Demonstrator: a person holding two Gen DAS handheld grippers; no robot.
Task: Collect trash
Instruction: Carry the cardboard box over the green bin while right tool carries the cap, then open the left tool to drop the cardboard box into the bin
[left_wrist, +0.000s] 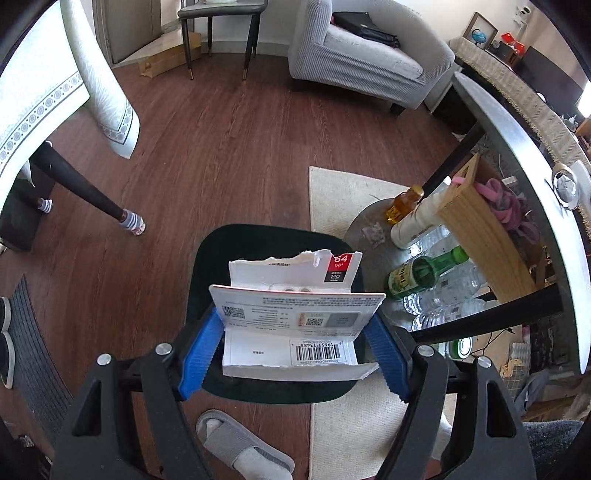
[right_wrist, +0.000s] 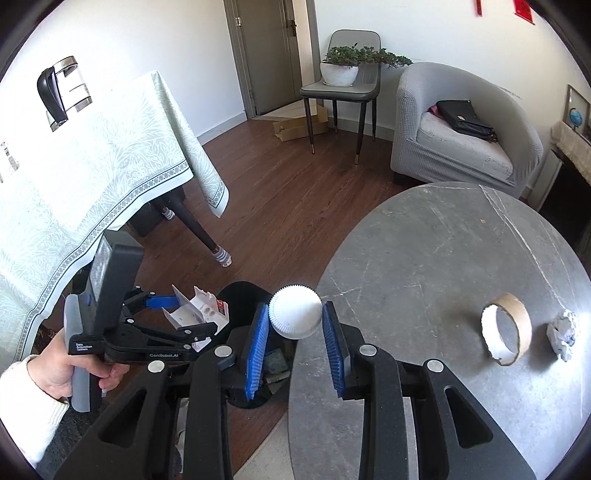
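Two grippers carry trash: the left gripper (left_wrist: 295, 332) is clamped on a torn white cardboard package (left_wrist: 291, 314) above the black round bin (left_wrist: 207, 254), and the right gripper (right_wrist: 295, 325) pinches a crumpled white paper cup (right_wrist: 295, 312) near the grey round desk (right_wrist: 443, 240). Releasing off-centre could drop the package onto the floor.

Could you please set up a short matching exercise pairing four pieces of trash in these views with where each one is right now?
Things:
1. torn card package
2. white pleated paper cup
3. cardboard tape ring
4. crumpled paper ball

Places:
A. on the grey table, nearest its right edge
B. clamped in the left tongs, above the black bin
C. standing on edge on the grey table
D. gripped in the right tongs

Pairs: 1-B, 2-D, 3-C, 4-A
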